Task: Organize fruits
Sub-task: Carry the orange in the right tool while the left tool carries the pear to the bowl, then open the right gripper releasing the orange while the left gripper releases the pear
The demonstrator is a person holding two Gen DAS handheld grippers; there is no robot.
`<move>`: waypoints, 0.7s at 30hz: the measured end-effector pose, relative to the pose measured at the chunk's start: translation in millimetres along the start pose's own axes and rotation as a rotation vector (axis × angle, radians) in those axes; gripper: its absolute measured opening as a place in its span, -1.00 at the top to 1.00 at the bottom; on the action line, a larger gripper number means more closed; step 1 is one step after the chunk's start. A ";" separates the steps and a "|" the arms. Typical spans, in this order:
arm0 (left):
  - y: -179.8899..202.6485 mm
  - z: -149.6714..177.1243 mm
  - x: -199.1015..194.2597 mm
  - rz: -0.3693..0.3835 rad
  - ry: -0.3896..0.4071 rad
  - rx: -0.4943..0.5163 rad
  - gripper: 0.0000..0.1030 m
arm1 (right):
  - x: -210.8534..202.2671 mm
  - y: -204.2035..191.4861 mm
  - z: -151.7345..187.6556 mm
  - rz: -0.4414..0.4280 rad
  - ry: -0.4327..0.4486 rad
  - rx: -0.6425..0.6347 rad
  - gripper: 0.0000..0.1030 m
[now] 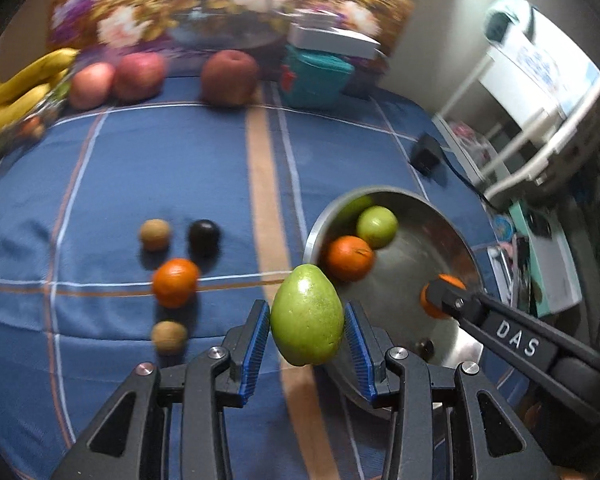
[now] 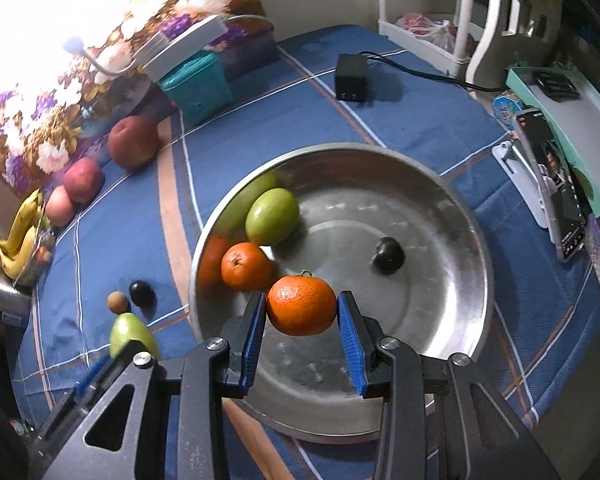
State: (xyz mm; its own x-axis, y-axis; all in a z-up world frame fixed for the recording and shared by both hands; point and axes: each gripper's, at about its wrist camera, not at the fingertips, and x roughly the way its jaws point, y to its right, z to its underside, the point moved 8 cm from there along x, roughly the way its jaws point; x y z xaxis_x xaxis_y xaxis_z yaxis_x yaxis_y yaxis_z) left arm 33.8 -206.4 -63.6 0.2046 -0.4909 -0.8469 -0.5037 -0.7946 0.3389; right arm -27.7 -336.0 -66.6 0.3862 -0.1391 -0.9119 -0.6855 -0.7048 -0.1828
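My left gripper (image 1: 307, 320) is shut on a green pear-shaped fruit (image 1: 307, 314), held above the blue cloth just left of the steel bowl (image 1: 420, 248). My right gripper (image 2: 301, 312) is shut on a tangerine (image 2: 301, 306) over the near part of the bowl (image 2: 420, 288). Inside the bowl lie a green fruit (image 2: 272, 216), an orange (image 2: 246, 266) and a dark plum (image 2: 388, 254). On the cloth to the left lie another orange (image 1: 176, 282), a dark plum (image 1: 204, 237) and two small brown fruits (image 1: 154, 234) (image 1: 169, 337).
Three apples (image 1: 138, 76) stand along the back by a flowered box, with bananas (image 1: 20, 88) at the far left. A teal container (image 1: 314, 76) and a black power adapter (image 1: 425, 154) with its cable sit behind the bowl. A white rack (image 2: 472, 20) and boxes line the right edge.
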 end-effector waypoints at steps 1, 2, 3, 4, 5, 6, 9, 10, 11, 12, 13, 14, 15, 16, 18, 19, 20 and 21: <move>3.8 0.4 1.5 0.008 -0.003 0.009 0.19 | -0.8 2.7 -0.6 0.002 0.003 0.006 0.26; 8.8 1.1 3.5 0.021 -0.005 0.021 0.19 | -1.6 4.0 -0.6 0.003 0.005 0.010 0.26; 12.0 1.2 5.0 0.026 -0.006 0.028 0.19 | -2.3 5.3 -0.8 0.003 0.007 0.014 0.26; 15.0 1.2 6.7 0.028 -0.006 0.039 0.19 | -3.4 7.1 -1.3 0.004 0.010 0.017 0.26; 16.9 2.0 7.1 0.029 -0.004 0.047 0.19 | -3.8 8.0 -1.8 0.004 0.012 0.018 0.26; 19.2 1.9 8.6 0.029 -0.003 0.058 0.19 | -4.3 8.8 -2.2 0.006 0.014 0.020 0.26; 25.1 1.9 14.4 0.036 -0.003 0.078 0.19 | -3.7 12.4 -2.2 0.010 0.013 0.027 0.25; 26.4 3.2 15.2 0.038 -0.004 0.083 0.19 | -3.3 12.8 -1.8 0.010 0.010 0.027 0.25; 27.7 3.9 16.1 0.039 -0.005 0.090 0.19 | -1.5 13.4 -1.0 0.011 0.003 0.028 0.25; 29.1 4.3 17.6 0.037 -0.005 0.099 0.19 | -0.3 13.8 -0.4 0.011 -0.001 0.029 0.25; 29.3 5.4 17.6 0.036 -0.006 0.103 0.19 | 1.5 14.0 0.4 0.012 -0.007 0.029 0.25; 30.0 5.5 19.2 0.035 -0.007 0.107 0.19 | 2.2 14.0 1.2 0.013 -0.010 0.031 0.25; 29.9 5.8 20.4 0.033 -0.008 0.108 0.19 | 3.3 14.0 1.9 0.014 -0.013 0.032 0.25; 30.3 6.0 21.9 0.032 -0.009 0.108 0.19 | 4.4 14.0 2.6 0.017 -0.017 0.030 0.25; 28.5 6.6 22.9 0.029 -0.011 0.107 0.19 | 6.5 13.8 4.0 0.019 -0.022 0.028 0.25; 27.7 7.0 23.8 0.027 -0.012 0.106 0.19 | 7.7 13.8 4.6 0.019 -0.026 0.027 0.25; 27.3 7.5 24.9 0.028 -0.015 0.105 0.19 | 9.4 13.7 5.6 0.022 -0.032 0.025 0.25; 26.5 8.5 26.6 0.030 -0.022 0.100 0.19 | 10.6 13.8 6.4 0.025 -0.036 0.025 0.25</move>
State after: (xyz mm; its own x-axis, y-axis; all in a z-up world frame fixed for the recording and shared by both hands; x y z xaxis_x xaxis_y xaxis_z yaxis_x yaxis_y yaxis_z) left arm 18.7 -237.5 -80.5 0.1705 -0.5054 -0.8459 -0.5909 -0.7394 0.3227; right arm -37.0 -342.7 -81.0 0.3465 -0.1310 -0.9288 -0.7098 -0.6841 -0.1683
